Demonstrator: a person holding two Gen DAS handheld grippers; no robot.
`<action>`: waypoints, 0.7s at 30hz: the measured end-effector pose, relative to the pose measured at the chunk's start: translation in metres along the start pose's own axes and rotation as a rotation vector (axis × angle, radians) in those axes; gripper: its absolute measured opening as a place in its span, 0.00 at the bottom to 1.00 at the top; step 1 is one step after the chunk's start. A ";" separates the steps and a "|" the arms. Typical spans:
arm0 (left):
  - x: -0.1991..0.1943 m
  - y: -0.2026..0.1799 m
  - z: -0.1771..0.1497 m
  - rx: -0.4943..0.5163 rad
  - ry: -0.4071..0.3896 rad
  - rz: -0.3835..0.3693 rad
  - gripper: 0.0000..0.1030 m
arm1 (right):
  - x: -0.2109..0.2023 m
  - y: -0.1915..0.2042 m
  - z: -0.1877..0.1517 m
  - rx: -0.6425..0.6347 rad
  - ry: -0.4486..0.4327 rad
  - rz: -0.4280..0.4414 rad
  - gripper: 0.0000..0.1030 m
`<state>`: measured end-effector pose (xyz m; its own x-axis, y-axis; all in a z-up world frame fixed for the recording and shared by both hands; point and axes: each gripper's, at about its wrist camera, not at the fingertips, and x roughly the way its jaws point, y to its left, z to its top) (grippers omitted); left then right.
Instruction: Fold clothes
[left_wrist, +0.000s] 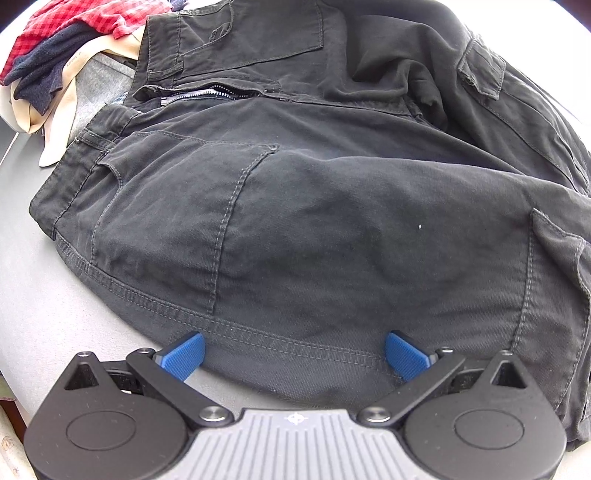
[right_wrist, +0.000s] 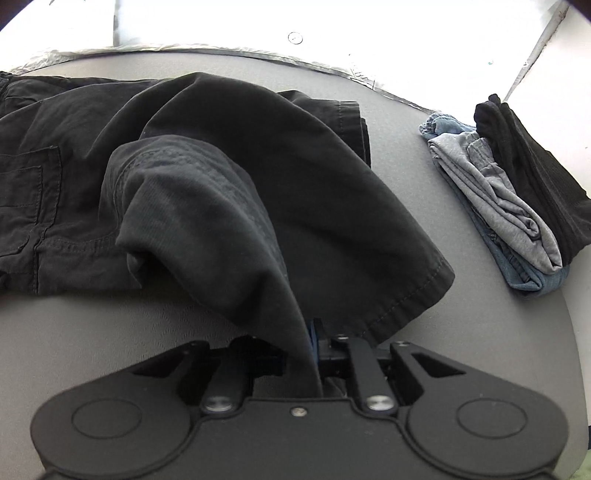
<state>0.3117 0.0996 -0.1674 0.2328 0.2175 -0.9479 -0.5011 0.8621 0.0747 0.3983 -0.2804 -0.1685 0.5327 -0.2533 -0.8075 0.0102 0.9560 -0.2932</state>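
Dark grey cargo trousers (left_wrist: 295, 206) lie spread on the grey table (left_wrist: 44, 317), waistband to the left and zipper open. My left gripper (left_wrist: 293, 356) hovers over their near side seam, wide open, its blue pads (left_wrist: 184, 354) on either side of the seam and holding nothing. In the right wrist view a trouser leg (right_wrist: 236, 192) is lifted and draped toward the camera. My right gripper (right_wrist: 312, 343) is shut on that leg's cloth, which runs down between the black fingers and hides most of the blue pads.
A heap of unfolded clothes (left_wrist: 62, 48), red checked, navy and cream, lies at the table's far left. A stack of folded clothes (right_wrist: 509, 206), black, grey and denim, sits at the right. The table's far edge (right_wrist: 258, 55) meets a bright wall.
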 end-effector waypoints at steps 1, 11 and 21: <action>0.000 0.001 0.001 -0.001 0.004 -0.004 1.00 | -0.001 -0.003 -0.001 0.012 -0.009 -0.011 0.07; 0.011 0.008 0.021 0.049 0.102 -0.043 1.00 | -0.052 -0.055 -0.006 0.036 -0.200 -0.313 0.03; 0.017 0.010 0.030 0.184 0.146 -0.081 1.00 | -0.026 -0.073 -0.046 0.115 0.092 -0.280 0.09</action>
<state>0.3360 0.1254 -0.1736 0.1367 0.0876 -0.9867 -0.3228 0.9456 0.0393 0.3447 -0.3500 -0.1494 0.4168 -0.5165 -0.7480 0.2442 0.8563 -0.4552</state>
